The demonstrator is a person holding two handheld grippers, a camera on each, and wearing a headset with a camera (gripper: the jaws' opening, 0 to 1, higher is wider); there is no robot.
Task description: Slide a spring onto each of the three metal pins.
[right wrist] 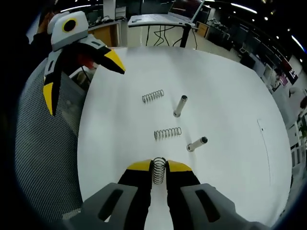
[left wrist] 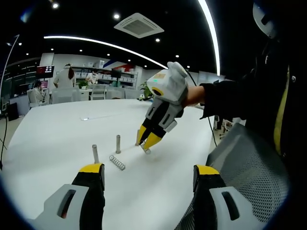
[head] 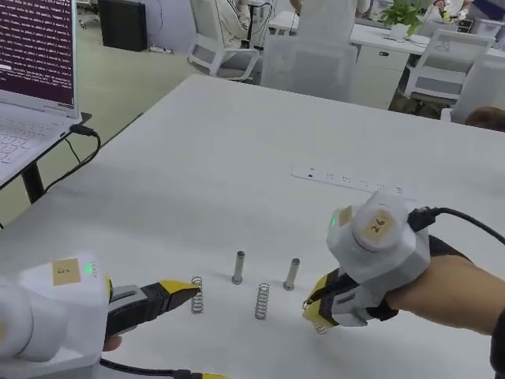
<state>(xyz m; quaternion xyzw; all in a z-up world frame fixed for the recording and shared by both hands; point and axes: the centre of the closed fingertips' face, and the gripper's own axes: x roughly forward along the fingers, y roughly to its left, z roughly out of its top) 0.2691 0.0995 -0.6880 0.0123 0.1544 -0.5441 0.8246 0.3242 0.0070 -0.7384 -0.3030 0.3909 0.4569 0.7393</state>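
Note:
Two short metal pins [head: 238, 267] [head: 292, 273] stand upright on the white table [head: 237, 158]. One loose spring [head: 196, 294] lies near my left gripper [head: 197, 332], whose jaws stand wide open with nothing between them. A second spring [head: 262, 301] lies between the pins and the front edge. My right gripper [right wrist: 159, 167] is shut on a third spring [right wrist: 159, 172], held low over the table just right of the pins. The left gripper view shows the right gripper [left wrist: 145, 142] with its spring [left wrist: 145, 149] beside the pins [left wrist: 118, 143] [left wrist: 95, 153].
A laptop [head: 31, 71] sits on a side desk at far left with a black cable [head: 83, 154] hanging down. A white power strip [head: 347, 180] lies on the table behind the pins. Office chairs [head: 221, 47] and desks stand beyond. A mesh chair [left wrist: 240, 177] is close by me.

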